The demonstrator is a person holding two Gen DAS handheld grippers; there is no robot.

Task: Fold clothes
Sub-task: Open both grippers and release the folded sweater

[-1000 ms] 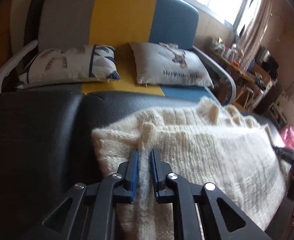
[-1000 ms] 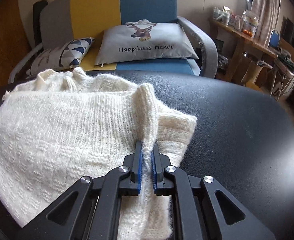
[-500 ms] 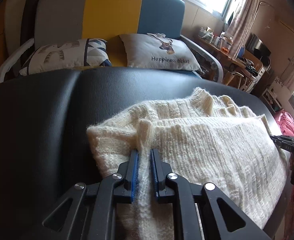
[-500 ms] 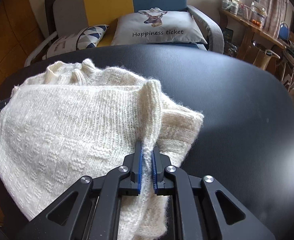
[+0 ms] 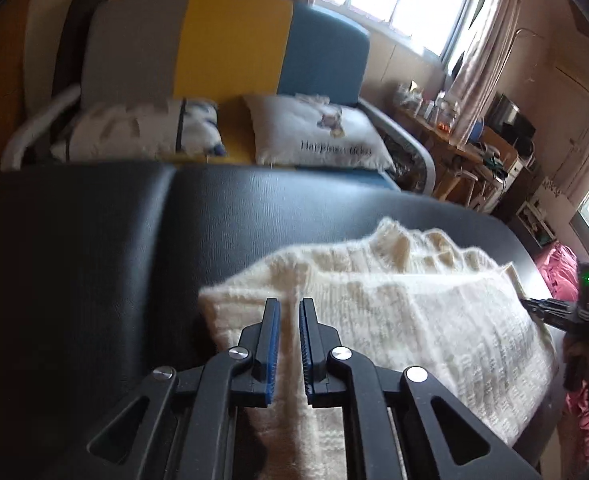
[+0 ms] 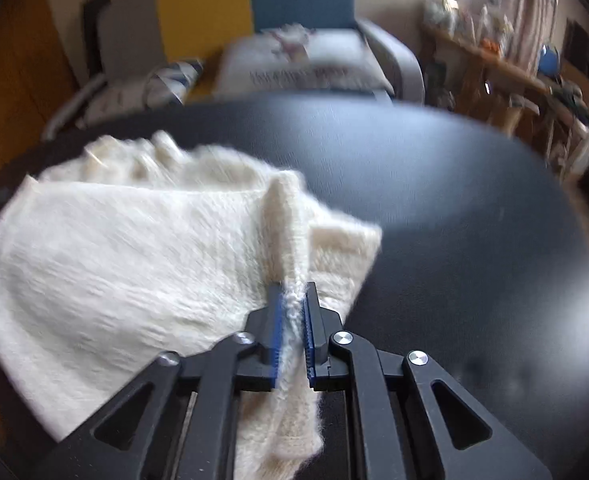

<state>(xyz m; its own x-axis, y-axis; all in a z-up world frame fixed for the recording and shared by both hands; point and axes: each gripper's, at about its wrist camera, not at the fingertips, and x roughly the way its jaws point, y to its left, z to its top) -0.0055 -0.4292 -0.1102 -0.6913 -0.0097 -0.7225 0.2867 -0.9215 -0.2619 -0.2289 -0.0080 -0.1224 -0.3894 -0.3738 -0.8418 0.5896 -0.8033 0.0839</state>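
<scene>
Both pairs of fingers are easing apart with cream knit between them: my left gripper [image 5: 289, 308] has a raised ridge of the sweater [image 5: 394, 320] running between its blue pads, though blur keeps me from telling how firmly they press, and my right gripper [image 6: 292, 292] pinches a similar ridge whose fuzzy yarn fills the narrow gap from pad to pad. That sweater [image 6: 126, 264] lies folded on the black padded surface [image 5: 94, 248], toward its near edge, with the ribbed part bunched along the far side. From my left camera the bulk of it spreads off to the right, where my other gripper's tip [image 5: 550, 308] meets its far-right edge. From my right camera it spreads to the left, with one corner poking out on the right just beside my fingers. Beyond the black surface stands a sofa [image 5: 230, 40] in grey, yellow and blue panels, holding two cushions: a patterned cushion [image 5: 142, 130] on the left and a lettered cushion [image 5: 318, 132] on the right, near each other. As for containers, only some jars [image 5: 426, 106] on the cluttered wooden shelf far to the right, too small for me to tell what they hold.
</scene>
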